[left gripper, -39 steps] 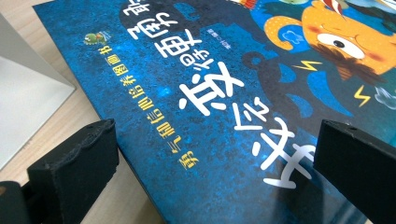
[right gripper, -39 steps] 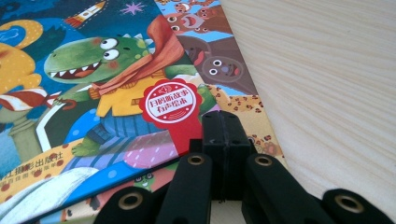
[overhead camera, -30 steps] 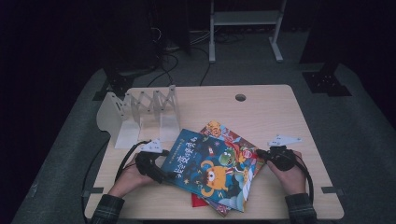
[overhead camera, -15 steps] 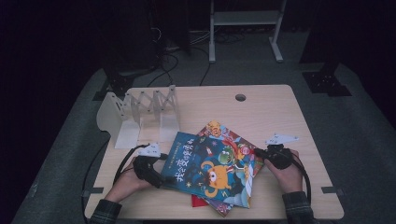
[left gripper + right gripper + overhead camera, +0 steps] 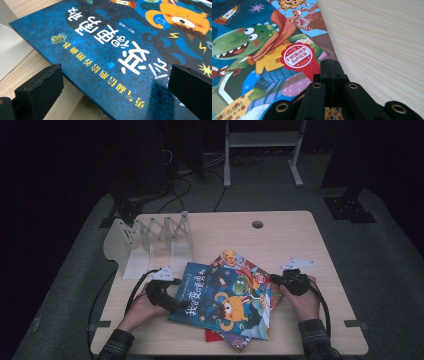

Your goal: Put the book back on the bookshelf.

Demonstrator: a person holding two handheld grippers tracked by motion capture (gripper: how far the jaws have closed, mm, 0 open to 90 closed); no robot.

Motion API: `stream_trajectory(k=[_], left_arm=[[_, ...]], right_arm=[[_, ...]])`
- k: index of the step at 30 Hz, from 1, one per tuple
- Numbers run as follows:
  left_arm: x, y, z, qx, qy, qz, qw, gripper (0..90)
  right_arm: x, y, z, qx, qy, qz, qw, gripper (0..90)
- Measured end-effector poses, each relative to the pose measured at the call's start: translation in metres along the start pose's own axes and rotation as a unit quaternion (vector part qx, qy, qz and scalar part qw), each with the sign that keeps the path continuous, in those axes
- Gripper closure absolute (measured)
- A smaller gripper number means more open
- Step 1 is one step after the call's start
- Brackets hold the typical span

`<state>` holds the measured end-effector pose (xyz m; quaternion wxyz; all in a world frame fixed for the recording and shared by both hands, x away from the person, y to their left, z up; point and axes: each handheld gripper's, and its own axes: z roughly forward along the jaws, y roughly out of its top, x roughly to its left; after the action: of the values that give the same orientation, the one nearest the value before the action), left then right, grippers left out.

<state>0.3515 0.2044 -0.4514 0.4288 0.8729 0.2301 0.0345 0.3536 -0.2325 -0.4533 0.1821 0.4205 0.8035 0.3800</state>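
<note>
Left tongs (image 5: 115, 82) wide around blue book (image 5: 220, 300); right tongs (image 5: 332, 68) closed, empty; rack (image 5: 150, 240) behind.

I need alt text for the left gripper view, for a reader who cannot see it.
A dark blue picture book with white and yellow Chinese title lettering lies on a wooden table. The left gripper stands open, one black jaw on each side of the book's near edge.

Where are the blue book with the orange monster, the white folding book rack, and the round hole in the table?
Blue book (image 5: 220, 302), high view: middle of its cover.
White book rack (image 5: 150, 237), high view: its zigzag top.
Round hole (image 5: 257, 224), high view: its centre.
</note>
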Motion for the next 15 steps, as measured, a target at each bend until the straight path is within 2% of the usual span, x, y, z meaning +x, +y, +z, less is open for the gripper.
stream_trajectory(k=[9,15], left_arm=[[-0.004,-0.004,-0.006,0.000,-0.004,0.000,1.0000,0.0],[-0.008,-0.007,-0.012,-0.004,-0.004,-0.002,1.0000,0.0]], right_arm=[[0.002,0.001,0.004,-0.008,0.010,0.002,0.9999,89.8],[0.008,0.001,0.005,-0.011,0.017,-0.008,0.9998,89.8]])
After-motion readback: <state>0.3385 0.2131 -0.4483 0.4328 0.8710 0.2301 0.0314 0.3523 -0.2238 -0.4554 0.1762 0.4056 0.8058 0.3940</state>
